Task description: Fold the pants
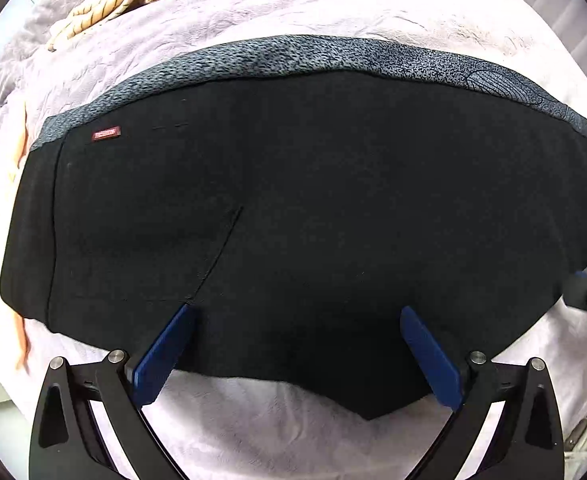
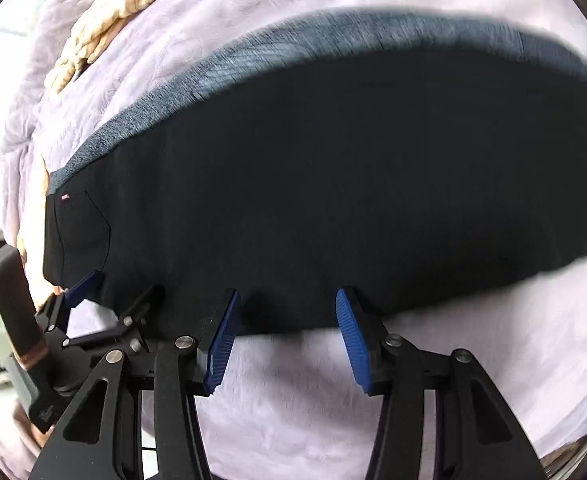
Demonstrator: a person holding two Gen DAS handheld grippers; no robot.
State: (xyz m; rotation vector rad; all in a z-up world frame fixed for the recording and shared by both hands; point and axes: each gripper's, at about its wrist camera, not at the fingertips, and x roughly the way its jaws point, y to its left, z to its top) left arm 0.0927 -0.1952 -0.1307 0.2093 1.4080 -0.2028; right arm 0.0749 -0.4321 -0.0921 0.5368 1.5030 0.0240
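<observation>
The black pants point(image 1: 293, 200) lie folded on the lilac blanket point(image 1: 293, 12). Left gripper point(image 1: 293, 320) and right gripper point(image 2: 287, 300) are spread, holding nothing. The right view is blurry.

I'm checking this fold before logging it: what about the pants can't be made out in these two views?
- Red label on the black fabric pants: wording too small, both views.
- Grey knit strip along the far edge: smeared by motion blur, right wrist view.
- Pants' right end: cut off by the frame edge, both views.
- Layers underneath: hidden by the top layer.
</observation>
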